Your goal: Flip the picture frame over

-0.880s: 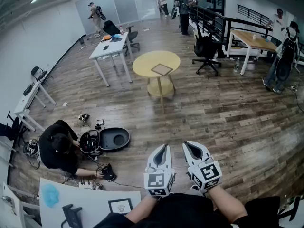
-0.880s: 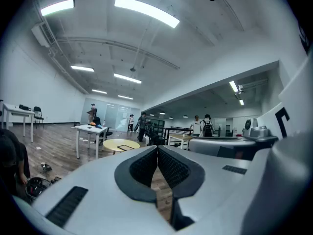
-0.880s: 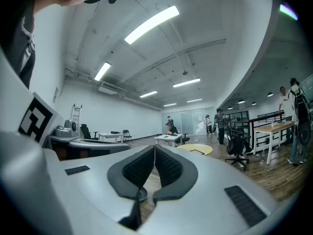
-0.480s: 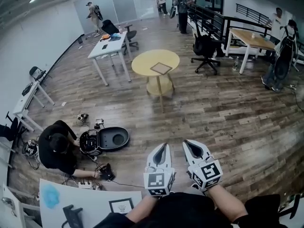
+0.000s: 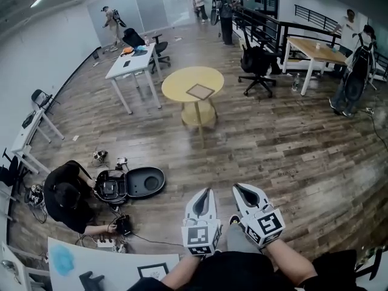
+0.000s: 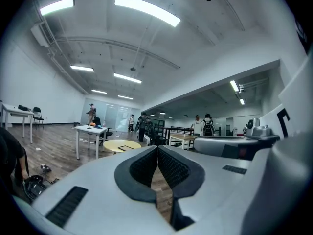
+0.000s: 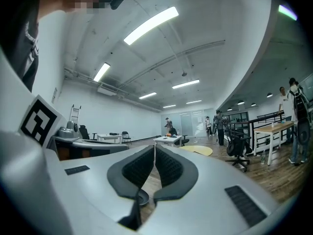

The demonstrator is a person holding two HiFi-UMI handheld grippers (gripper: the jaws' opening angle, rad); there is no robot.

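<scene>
The person held both claws low and level in front of the body, side by side, well apart from anything to work on. The left claw (image 5: 208, 193) had its jaws pressed together at the tips with nothing between them, as its own view showed (image 6: 157, 153). The right claw (image 5: 238, 189) was likewise closed and empty (image 7: 154, 149). The picture frame (image 5: 200, 91) lay flat on the round yellow bench (image 5: 182, 77) far across the wooden floor (image 5: 291, 144), toward the side of the top nearer the person. From the left claw the frame (image 6: 128, 146) showed as a dark outline on that bench. Off to the left a person (image 5: 63, 199) crouched on the floor beside an open black case (image 5: 144, 182). Beyond the round bench stood a white table (image 5: 134, 62), and to its right a black office chair (image 5: 257, 62).
</scene>
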